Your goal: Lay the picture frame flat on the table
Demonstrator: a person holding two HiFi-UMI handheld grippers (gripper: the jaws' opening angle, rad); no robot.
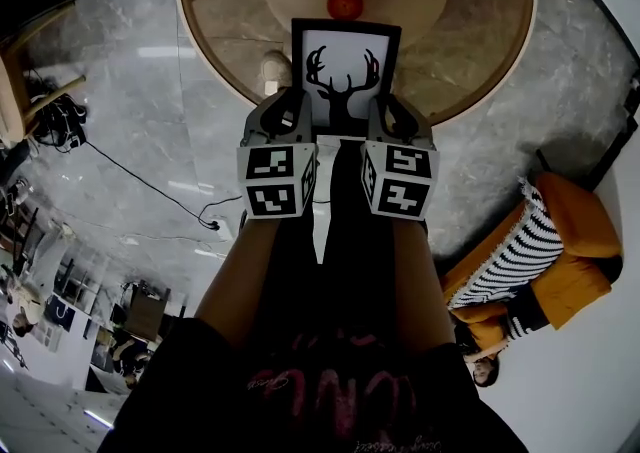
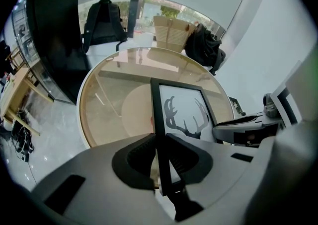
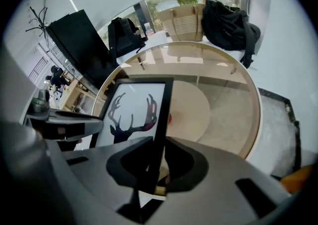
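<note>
Picture frame [image 1: 345,71]: gripped on both sides at the near edge of the round table [image 1: 480,51]; black border, white print of an antlered deer head, facing the head camera; lower edge hidden behind the grippers, so contact with the tabletop could not be judged.
Left gripper [image 2: 161,157]: clenched on the frame's left border, with the black strip pinched edge-on between both jaws.
Right gripper [image 3: 154,162]: clenched likewise on the frame's right border, with the strip running up from between the jaws.
Marker cubes [image 1: 278,179]: sat side by side below the frame in the head view, one on each gripper.
Red ball [image 1: 345,4]: lay on the table's pale inner disc, just beyond the frame's top edge.
Pale rounded object [image 1: 275,69]: sat on the table just left of the frame; too small to identify.
Backpack [image 2: 102,20]: stood beyond the table's far side.
Orange armchair [image 1: 560,241]: stood on the marble floor to the right, with a striped cushion on it.
Cable [image 1: 150,186]: trailed across the floor on the left.
</note>
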